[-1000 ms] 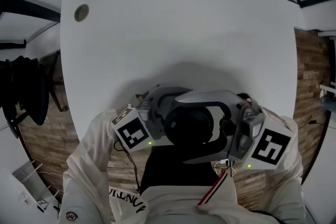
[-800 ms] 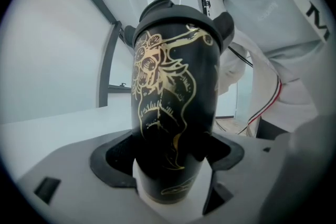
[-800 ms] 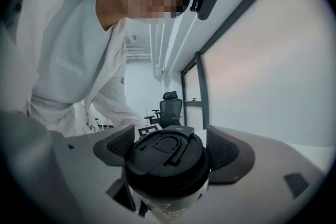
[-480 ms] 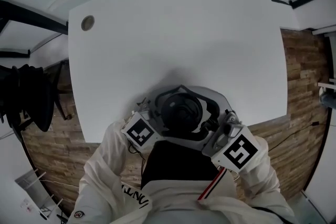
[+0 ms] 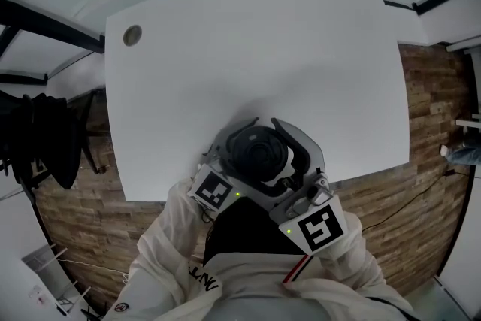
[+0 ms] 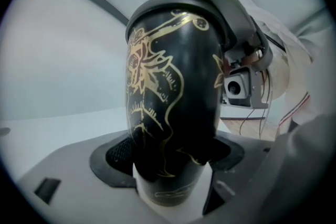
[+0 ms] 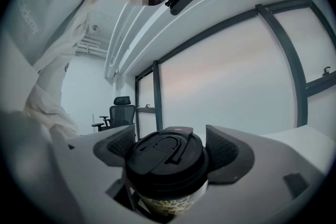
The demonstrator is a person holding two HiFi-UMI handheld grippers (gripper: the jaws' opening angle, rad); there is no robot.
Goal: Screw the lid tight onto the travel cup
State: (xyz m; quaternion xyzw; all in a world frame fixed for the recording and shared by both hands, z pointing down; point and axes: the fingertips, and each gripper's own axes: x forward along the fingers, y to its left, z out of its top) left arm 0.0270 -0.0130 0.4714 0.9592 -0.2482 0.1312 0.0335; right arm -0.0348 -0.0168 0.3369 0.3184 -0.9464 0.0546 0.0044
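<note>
Between left tool (image 6: 172, 152) and right tool (image 7: 169, 148): one travel cup (image 6: 168, 86), one lid (image 5: 259, 152).

Ahead of the left gripper (image 6: 173, 155) and right gripper (image 7: 168, 147) the bench (image 5: 301, 71) lies open (one cable hole (image 5: 132, 34) far to their left), the travel cup (image 6: 168, 86) and lid (image 7: 167, 157) filling their jaws.

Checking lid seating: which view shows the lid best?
The right gripper view: the lid sits close, its top and flap clear. The head view shows it small, from above; the left gripper view shows only its rim atop the cup.
</note>
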